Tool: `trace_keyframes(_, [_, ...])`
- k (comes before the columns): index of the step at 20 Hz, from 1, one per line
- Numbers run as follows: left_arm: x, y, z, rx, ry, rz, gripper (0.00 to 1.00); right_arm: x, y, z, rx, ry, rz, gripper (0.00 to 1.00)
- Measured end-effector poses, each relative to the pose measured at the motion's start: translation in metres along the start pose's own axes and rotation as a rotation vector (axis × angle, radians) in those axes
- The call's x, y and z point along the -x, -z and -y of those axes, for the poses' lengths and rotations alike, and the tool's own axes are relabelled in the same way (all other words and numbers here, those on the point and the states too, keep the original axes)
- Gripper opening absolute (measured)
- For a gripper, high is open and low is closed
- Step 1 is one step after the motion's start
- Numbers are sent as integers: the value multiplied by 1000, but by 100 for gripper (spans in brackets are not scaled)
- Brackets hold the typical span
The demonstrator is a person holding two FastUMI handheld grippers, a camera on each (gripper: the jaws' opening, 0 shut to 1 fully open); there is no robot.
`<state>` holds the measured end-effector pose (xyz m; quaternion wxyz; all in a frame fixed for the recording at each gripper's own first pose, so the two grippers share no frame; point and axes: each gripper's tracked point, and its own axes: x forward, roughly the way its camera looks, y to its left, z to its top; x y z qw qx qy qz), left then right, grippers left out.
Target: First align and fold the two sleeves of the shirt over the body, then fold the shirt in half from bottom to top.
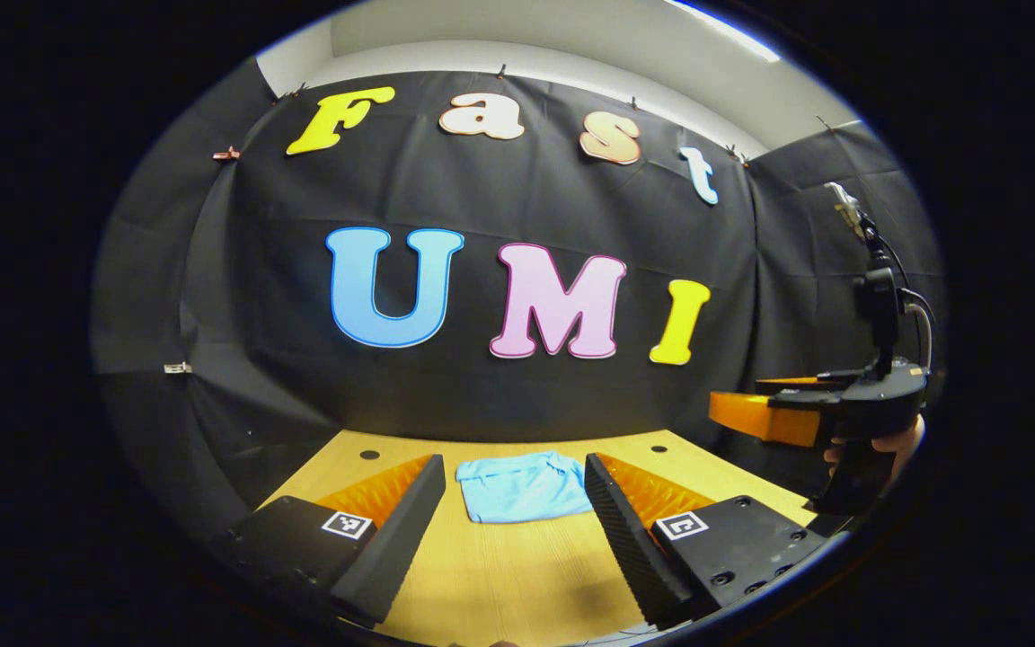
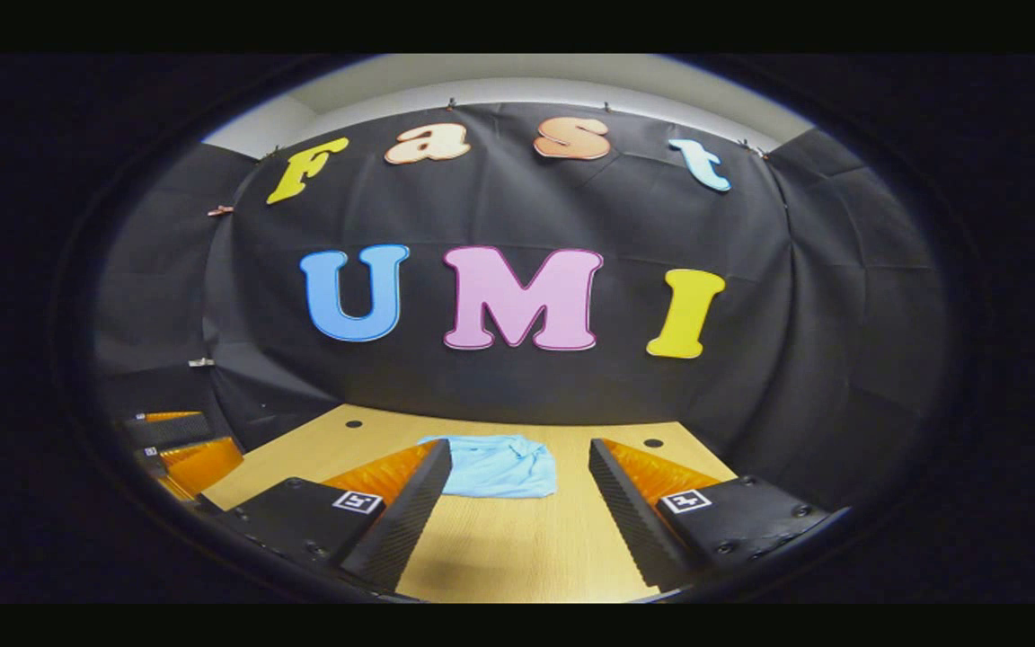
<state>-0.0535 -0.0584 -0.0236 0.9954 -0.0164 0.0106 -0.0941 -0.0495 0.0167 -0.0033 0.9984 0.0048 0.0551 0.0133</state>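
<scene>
Lying folded on the table (image 1: 499, 575), shirt (image 1: 524, 486); right gripper (image 1: 742, 415) aloft.

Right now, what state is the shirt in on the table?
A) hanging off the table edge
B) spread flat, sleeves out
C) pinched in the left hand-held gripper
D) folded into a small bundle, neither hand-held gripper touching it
D: the shirt lies as a compact folded bundle on the table, and both the left hand-held gripper and the right hand-held gripper are open and short of it.
</scene>
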Motion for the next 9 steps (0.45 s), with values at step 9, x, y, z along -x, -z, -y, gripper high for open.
trace_keyframes(9, [72,16,35,-6,9,-26,99,83,47,8,-26,13,-60,96])
